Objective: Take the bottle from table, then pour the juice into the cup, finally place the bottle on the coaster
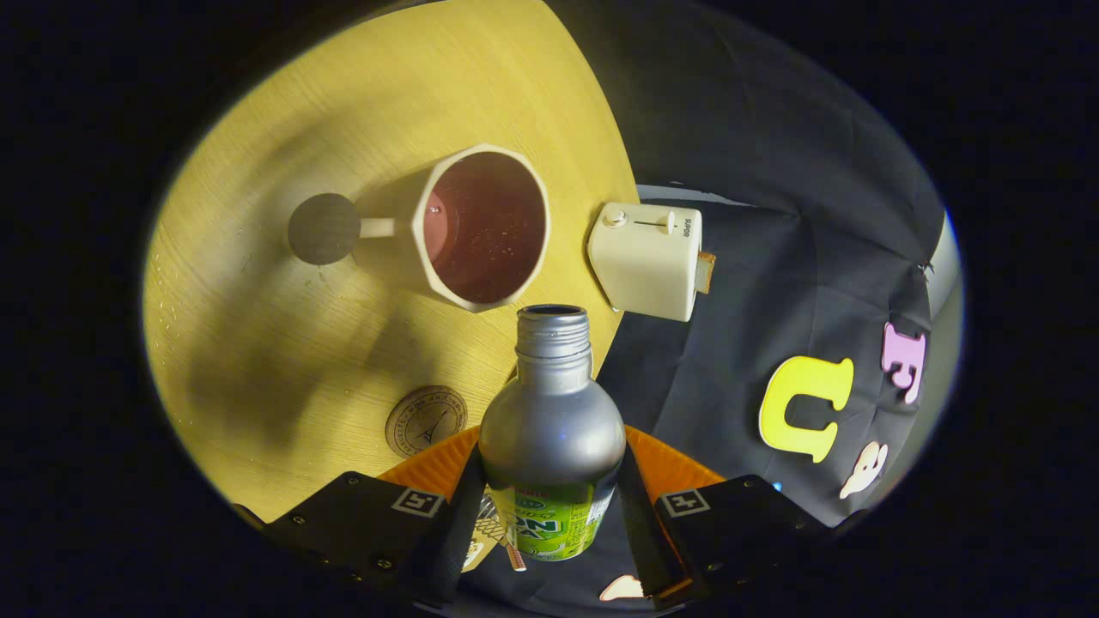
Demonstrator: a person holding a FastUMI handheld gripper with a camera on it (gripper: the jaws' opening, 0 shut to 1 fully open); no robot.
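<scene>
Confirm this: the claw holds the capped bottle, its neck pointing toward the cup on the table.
One thing is wrong: the bottle is uncapped, its mouth open in the gripper view. The rest stands: the claw holds it, neck toward the cup on the table.

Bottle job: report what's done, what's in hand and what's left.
Done: the bottle is off the table, clamped between both fingers of the gripper, cap off. In hand: its open mouth points toward the cup, just short of the rim; no juice stream shows. Left: finishing the pour, then setting the bottle on the coaster.
</scene>
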